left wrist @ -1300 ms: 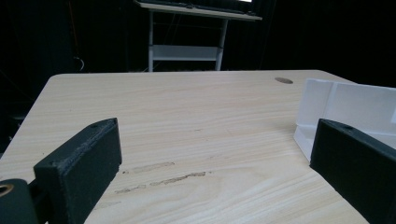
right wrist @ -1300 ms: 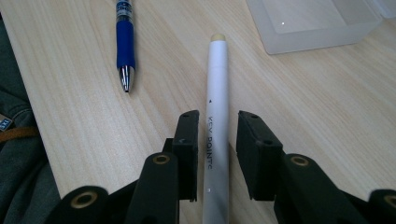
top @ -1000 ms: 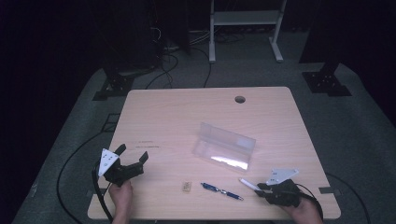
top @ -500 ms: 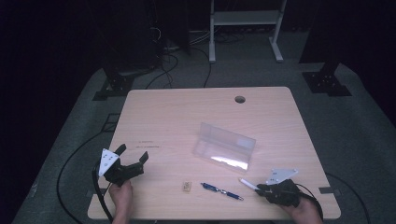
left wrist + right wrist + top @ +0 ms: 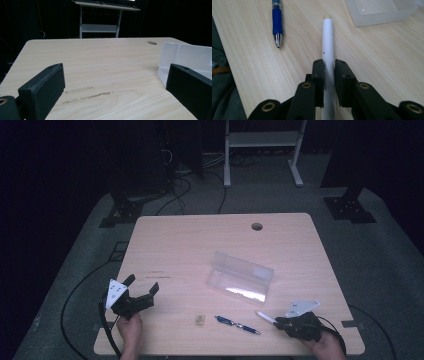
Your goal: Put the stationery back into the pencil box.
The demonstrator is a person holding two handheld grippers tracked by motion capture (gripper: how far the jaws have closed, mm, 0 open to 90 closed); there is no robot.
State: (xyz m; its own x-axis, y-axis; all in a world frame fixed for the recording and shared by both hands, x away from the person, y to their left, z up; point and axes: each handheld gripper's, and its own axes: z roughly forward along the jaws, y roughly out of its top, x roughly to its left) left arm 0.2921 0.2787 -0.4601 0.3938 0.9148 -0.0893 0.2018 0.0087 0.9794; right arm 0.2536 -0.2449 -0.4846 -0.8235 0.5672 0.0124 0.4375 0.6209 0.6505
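A white pen [image 5: 328, 50], its printed lettering too hidden to be read, is clamped by the right gripper [image 5: 328, 65] near the clear plastic box [image 5: 241, 277], the left gripper [image 5: 141, 286] held spread wide.

Looks like a recording lab or studio: dark surroundings, grey carpet [image 5: 380, 265], black stand bases [image 5: 349, 208] at upper left and right of the frame, cables [image 5: 182, 190] trailing across the floor, a white metal rack [image 5: 262, 140] at top centre, one light wooden table [image 5: 200, 245] mid-frame.
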